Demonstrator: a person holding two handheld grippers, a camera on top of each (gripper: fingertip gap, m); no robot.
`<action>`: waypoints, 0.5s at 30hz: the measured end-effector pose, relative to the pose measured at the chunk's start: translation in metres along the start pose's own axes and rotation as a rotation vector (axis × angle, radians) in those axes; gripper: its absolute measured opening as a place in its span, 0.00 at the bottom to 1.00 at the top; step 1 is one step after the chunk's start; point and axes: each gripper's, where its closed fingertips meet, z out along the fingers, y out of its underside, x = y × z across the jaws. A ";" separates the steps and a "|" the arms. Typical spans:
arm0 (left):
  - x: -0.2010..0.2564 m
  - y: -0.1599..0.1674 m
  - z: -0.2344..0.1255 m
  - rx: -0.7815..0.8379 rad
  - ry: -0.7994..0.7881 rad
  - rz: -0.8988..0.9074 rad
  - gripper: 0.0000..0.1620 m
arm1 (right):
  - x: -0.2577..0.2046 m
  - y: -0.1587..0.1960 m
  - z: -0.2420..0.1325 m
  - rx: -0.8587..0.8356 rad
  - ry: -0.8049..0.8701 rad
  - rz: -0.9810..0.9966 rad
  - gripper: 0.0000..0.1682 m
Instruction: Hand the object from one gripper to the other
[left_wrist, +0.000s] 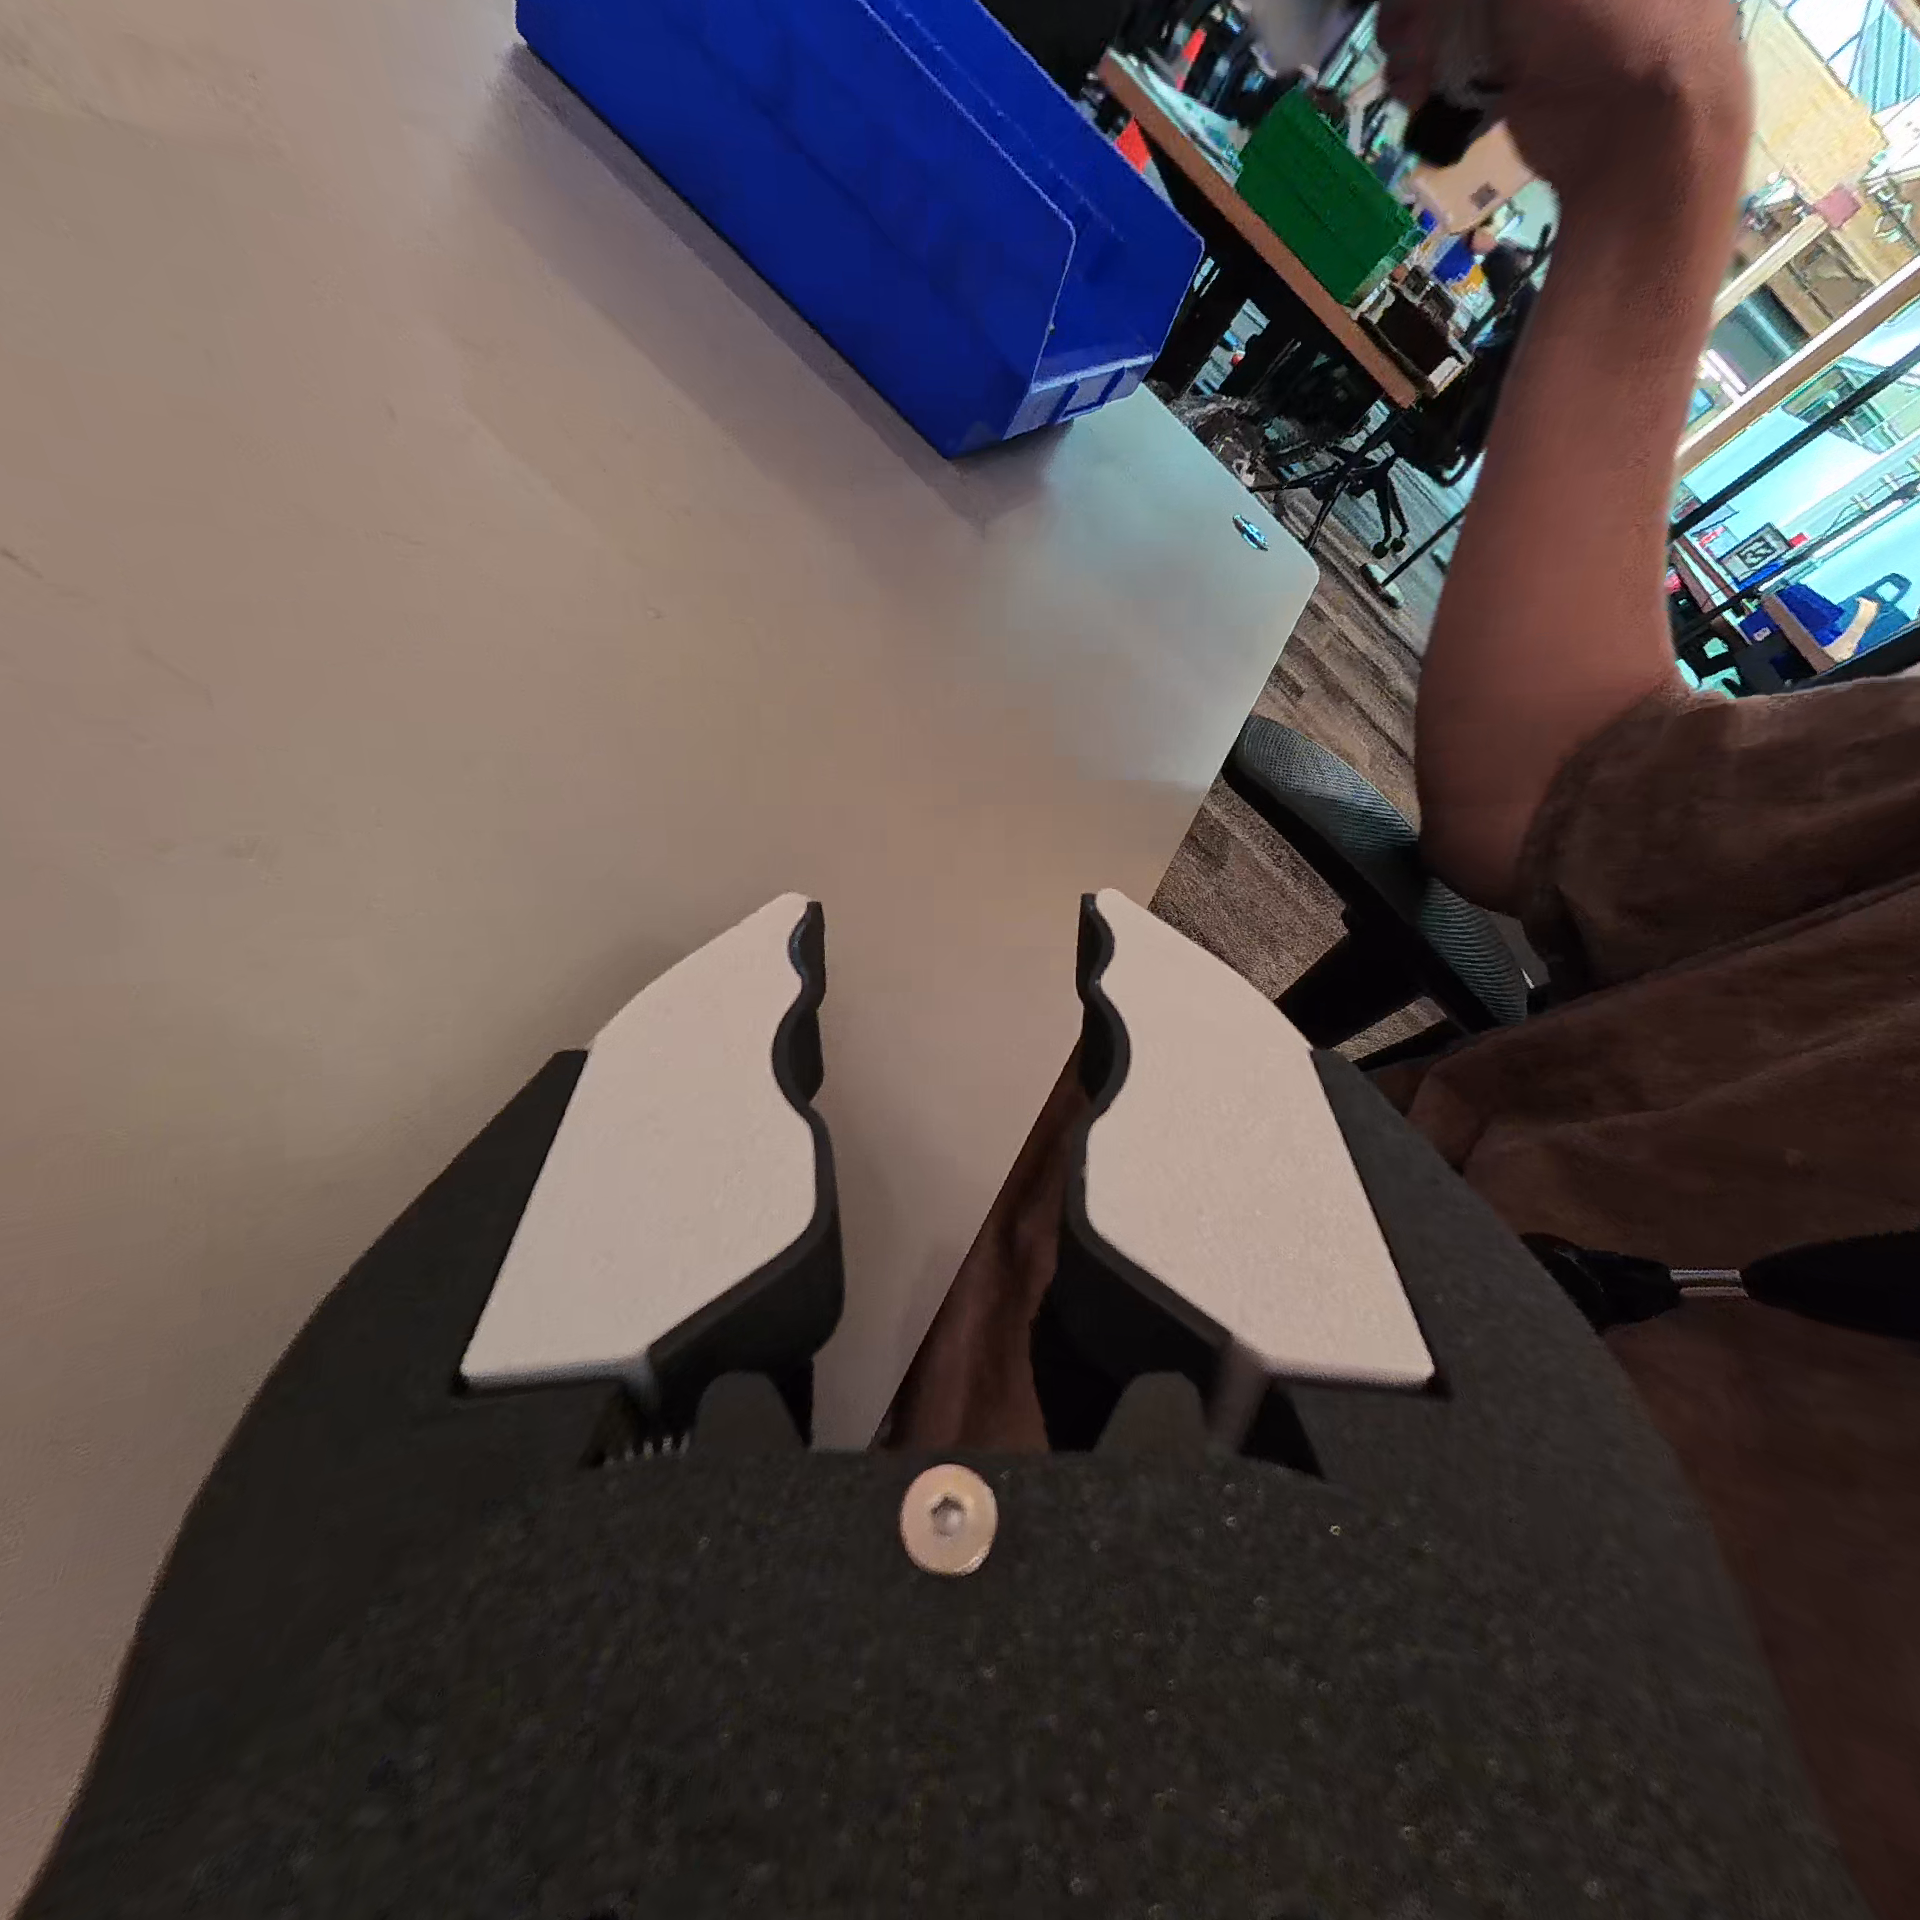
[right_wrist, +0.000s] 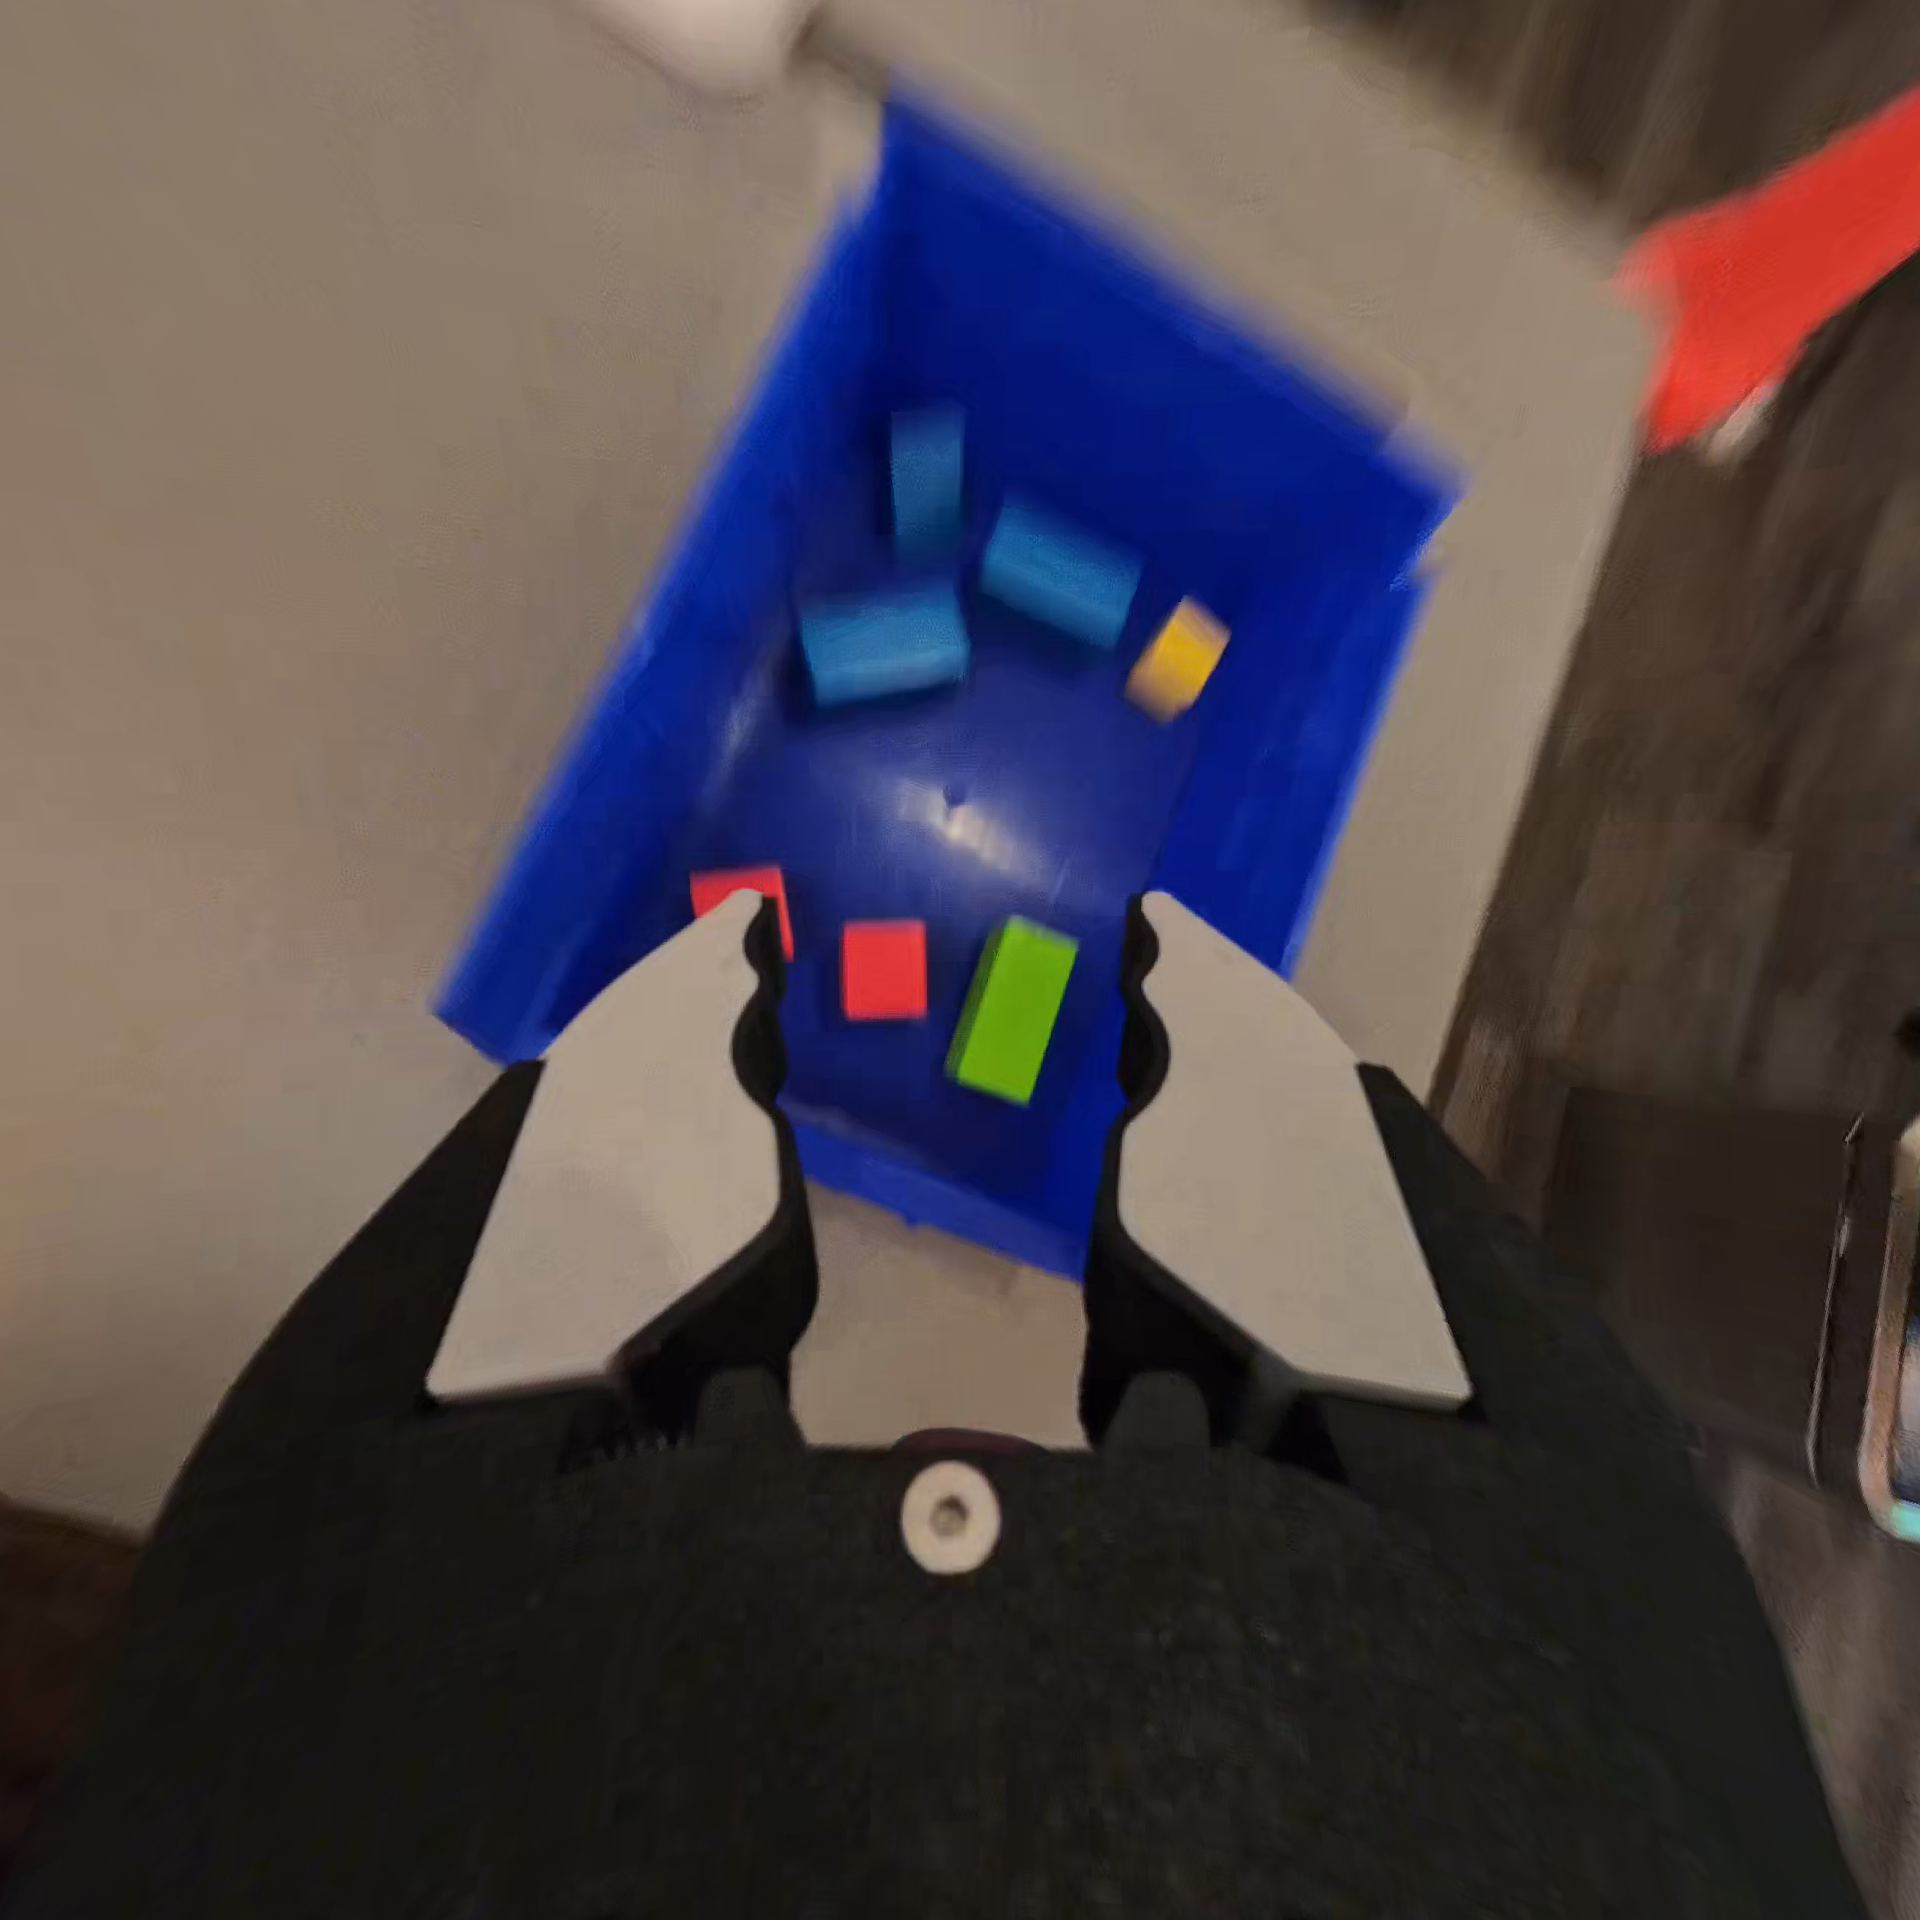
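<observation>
Above, the right gripper (right_wrist: 945, 914) gapes, seemingly empty, over the blue bin (right_wrist: 1320, 748).

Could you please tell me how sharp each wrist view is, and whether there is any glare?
Left wrist view: sharp on the left gripper and blue bin, with wide-angle bending at the edges. Right wrist view: motion-blurred throughout, smearing the bin's rim and blocks such as the green block; pale glare on the bin floor.
</observation>
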 end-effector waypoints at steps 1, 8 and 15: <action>0.000 -0.001 -0.002 0.001 -0.002 0.005 0.29 | -0.002 -0.018 -0.026 0.142 0.028 0.015 0.34; -0.012 -0.005 -0.016 0.016 -0.050 0.024 0.31 | -0.162 -0.007 -0.073 0.587 -0.429 -0.048 0.30; -0.028 -0.072 -0.067 0.096 -0.161 0.219 0.32 | -0.280 0.051 -0.034 0.686 -0.636 -0.108 0.30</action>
